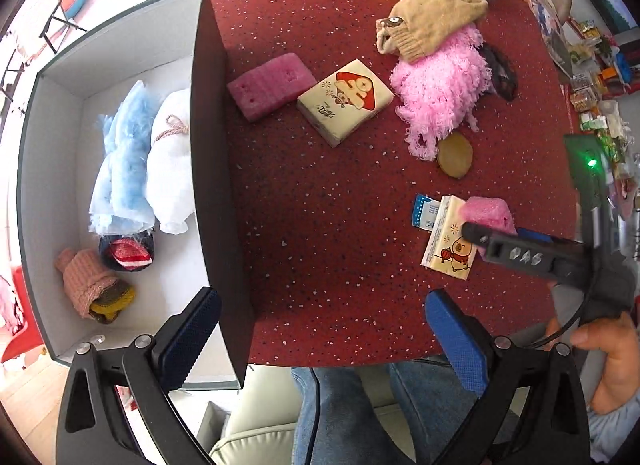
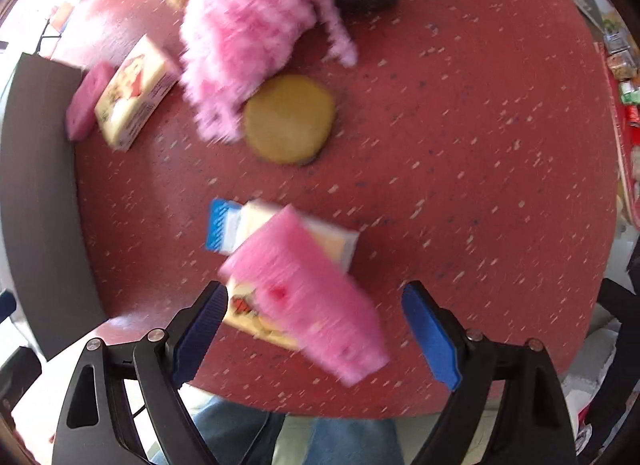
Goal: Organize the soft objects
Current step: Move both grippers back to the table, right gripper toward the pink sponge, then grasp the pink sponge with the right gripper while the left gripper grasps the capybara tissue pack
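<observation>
Right now the right gripper points down w/ jaws wide apart; a pink foam block sits between its pads but neither pad touches it, so nothing's held. That block lies atop a tissue pack, w/ a blue-white packet poking out from under the pack. Left gripper is also wide open and empty, straddling the box wall near the tabletop edge. Inside the box: blue and white fluffy bundles, a dark sock roll, a pink knit. Beyond the box wall on the tabletop: a 2nd foam block, a 2nd tissue pack, a pink shaggy cloth w/ a tan sock on it, and a tan round pad.
</observation>
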A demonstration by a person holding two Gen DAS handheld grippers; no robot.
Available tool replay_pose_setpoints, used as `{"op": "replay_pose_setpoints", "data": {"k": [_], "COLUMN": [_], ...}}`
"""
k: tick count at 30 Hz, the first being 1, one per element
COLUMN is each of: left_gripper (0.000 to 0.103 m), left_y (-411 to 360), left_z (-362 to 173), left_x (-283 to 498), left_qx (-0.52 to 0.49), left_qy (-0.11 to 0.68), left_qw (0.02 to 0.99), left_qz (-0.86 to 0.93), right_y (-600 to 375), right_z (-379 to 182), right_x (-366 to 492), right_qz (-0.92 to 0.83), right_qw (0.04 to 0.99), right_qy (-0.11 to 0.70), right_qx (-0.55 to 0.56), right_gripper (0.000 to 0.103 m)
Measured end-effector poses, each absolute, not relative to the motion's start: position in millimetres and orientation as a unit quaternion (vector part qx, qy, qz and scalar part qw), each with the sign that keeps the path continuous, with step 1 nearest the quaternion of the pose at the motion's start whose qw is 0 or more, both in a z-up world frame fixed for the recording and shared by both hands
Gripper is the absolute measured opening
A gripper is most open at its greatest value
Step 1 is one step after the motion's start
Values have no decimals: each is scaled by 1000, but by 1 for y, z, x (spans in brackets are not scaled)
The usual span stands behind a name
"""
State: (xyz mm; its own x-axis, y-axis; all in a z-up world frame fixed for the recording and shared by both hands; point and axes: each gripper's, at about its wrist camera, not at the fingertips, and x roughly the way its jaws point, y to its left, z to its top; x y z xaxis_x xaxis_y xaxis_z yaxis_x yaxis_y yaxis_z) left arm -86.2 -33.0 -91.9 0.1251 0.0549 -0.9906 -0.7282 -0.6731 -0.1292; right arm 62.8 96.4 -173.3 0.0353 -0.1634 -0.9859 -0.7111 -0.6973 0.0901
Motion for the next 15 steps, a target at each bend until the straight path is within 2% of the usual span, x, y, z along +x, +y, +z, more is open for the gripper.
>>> {"op": "replay_pose_setpoints", "data": {"k": [5, 15], "left_gripper": [103, 103], "left_y": [-17, 41], "left_z": [-96, -136], "left_x": [-71, -19], "left_qx": [-680, -662], "left_qy": [256, 307], "left_qw": [328, 355], "left_qz": [604, 584], "right_y": [126, 166], "right_z": [-176, -185], "right_x": [90, 163], "right_qz": [602, 565], "right_qw": [258, 321], "right_qy": [369, 391], "right_qx": [-659, -652], "right_gripper": [91, 91]}}
